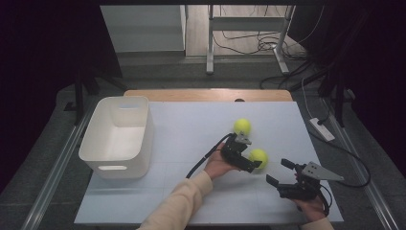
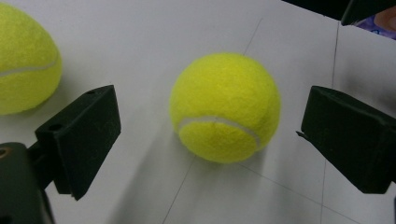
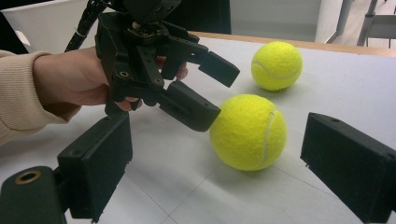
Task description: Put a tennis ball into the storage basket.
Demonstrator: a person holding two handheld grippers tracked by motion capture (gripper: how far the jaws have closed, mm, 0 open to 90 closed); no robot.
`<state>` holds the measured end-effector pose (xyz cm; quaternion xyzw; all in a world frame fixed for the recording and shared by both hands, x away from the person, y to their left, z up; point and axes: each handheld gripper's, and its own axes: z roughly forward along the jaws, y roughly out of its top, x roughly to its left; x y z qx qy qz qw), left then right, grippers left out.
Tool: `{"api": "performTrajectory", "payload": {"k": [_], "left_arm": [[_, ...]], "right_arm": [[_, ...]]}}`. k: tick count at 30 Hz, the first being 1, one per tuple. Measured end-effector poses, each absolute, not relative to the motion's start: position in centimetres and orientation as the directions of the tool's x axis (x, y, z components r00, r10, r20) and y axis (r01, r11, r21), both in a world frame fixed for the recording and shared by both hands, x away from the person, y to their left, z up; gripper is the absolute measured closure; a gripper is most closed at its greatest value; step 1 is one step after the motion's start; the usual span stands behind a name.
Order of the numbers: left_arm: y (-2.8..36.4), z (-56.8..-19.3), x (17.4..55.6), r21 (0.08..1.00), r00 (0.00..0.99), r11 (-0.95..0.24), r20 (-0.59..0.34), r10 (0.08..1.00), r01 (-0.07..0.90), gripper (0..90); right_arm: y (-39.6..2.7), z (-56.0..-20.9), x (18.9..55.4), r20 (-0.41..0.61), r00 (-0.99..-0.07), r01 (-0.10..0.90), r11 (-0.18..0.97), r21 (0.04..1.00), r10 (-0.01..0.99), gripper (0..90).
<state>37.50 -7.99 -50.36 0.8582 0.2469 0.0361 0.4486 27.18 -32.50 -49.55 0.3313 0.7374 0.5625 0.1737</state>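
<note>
White table [image 1: 191,191] under my claws; white bin [image 1: 117,136] at its left. My left gripper [image 1: 249,155] gapes around a tennis ball [image 1: 259,157]; my right gripper [image 1: 280,172] gapes too.

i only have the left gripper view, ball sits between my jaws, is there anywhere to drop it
Observer: Yes, a white bin stands at the table's left side, open at the top.
Operator: anything in it
Observer: Nothing I can see in the part of its inside that the high view shows.
Operator: where's the other gripper
Observer: The right gripper is open, to the right of the near ball, apart from it.
</note>
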Motion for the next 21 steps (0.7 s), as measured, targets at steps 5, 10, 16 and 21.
{"api": "performTrajectory", "payload": {"k": [5, 10, 16, 21], "left_arm": [[-8.4, -50.7, 37.7, 0.779, 0.877, -0.491, -0.153, 0.455, 0.390, 5.7], [-8.8, -50.9, 37.8, 0.776, 0.877, -0.494, -0.153, 0.455, 0.392, 5.7], [-9.2, -51.2, 38.0, 0.770, 0.879, -0.502, -0.154, 0.452, 0.393, 5.8], [-9.8, -51.4, 38.0, 0.764, 0.886, -0.522, -0.139, 0.442, 0.380, 6.0]], "right_arm": [[-32.5, -49.6, 27.2, 0.118, -0.719, 0.294, 0.146, 0.945, 0.685, 9.3], [-32.5, -49.6, 27.2, 0.114, -0.718, 0.293, 0.150, 0.944, 0.686, 9.3], [-32.5, -49.6, 27.2, 0.116, -0.719, 0.295, 0.148, 0.944, 0.686, 9.3], [-32.5, -49.6, 27.3, 0.113, -0.719, 0.291, 0.149, 0.945, 0.686, 9.3]]}}
